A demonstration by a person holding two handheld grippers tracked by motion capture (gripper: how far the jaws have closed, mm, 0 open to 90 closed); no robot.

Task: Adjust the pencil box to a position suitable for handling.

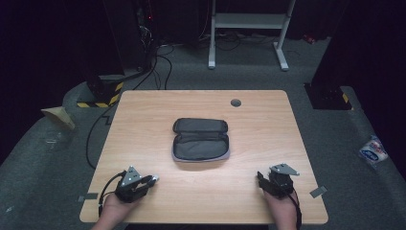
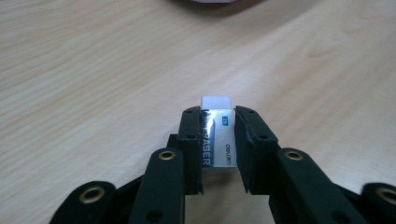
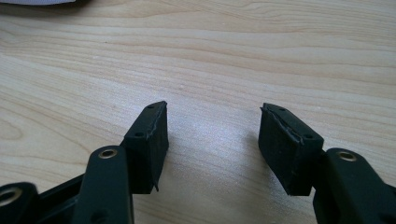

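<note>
A white eraser (image 2: 218,135) in a blue and white sleeve sits between the jaws of my left gripper (image 2: 217,114), which is shut on it just above the wooden table (image 1: 143,124). From above, that left gripper (image 1: 152,180) rests near the table's front left corner. My right gripper (image 3: 213,112) stands open over bare wood, nothing between its jaws; the high view puts the right gripper (image 1: 261,178) near the front right corner. A grey pencil case (image 1: 200,139) lies unzipped and open at the table's middle, its inside looking empty.
A round cable hole (image 1: 235,102) marks the table's far side. On the floor behind stand a white desk frame (image 1: 249,28) and black cables (image 1: 158,62). A small packet (image 1: 373,149) lies on the floor at the right.
</note>
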